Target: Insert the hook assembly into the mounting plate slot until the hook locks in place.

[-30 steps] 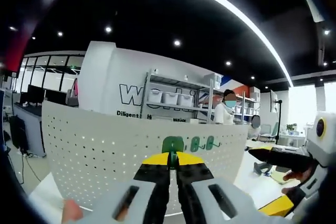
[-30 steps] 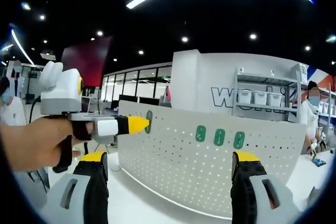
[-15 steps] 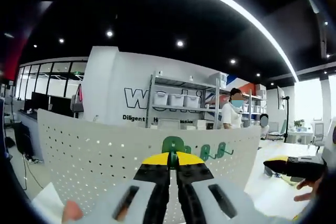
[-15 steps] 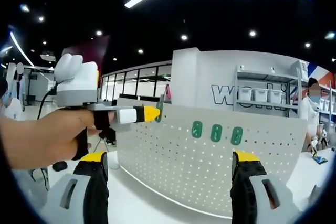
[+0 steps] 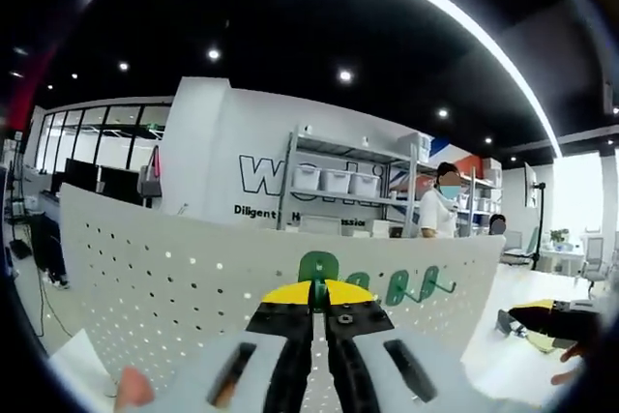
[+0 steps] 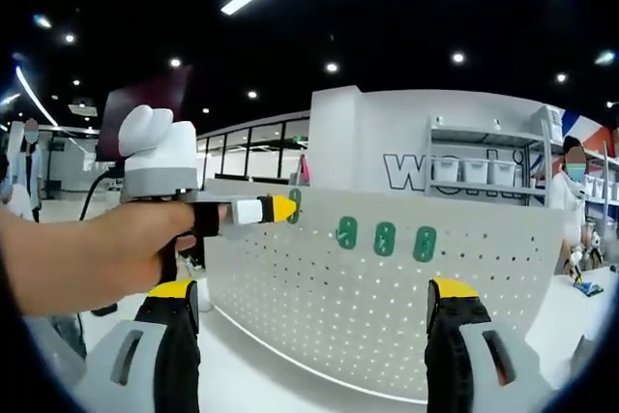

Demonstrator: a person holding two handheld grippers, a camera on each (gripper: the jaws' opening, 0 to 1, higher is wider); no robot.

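A white perforated mounting plate (image 6: pixel 387 287) stands upright on the table and also spans the left gripper view, mounting plate (image 5: pixel 174 287). Three green hooks (image 6: pixel 385 237) hang in a row near its top; in the left gripper view these green hooks (image 5: pixel 398 287) sit right of my jaws. My left gripper (image 5: pixel 319 289) is shut on a green hook assembly (image 5: pixel 317 268). Seen from the right gripper view, the left gripper (image 6: pixel 279 208) holds that hook assembly (image 6: pixel 293 204) against the plate's upper left part. My right gripper (image 6: pixel 314 311) stands open, a short way off the plate.
A hand (image 6: pixel 106 258) holds the left gripper. The right gripper's dark tip (image 5: pixel 556 321) enters at the right edge. Behind the plate stand metal shelves with white bins (image 5: pixel 334 181) and a person (image 5: pixel 440 215). A white table (image 6: pixel 261 374) carries the plate.
The left gripper has carried the hook assembly rightward along the plate's top, closer to the row of three hooks. The right gripper stays open and has hardly moved.
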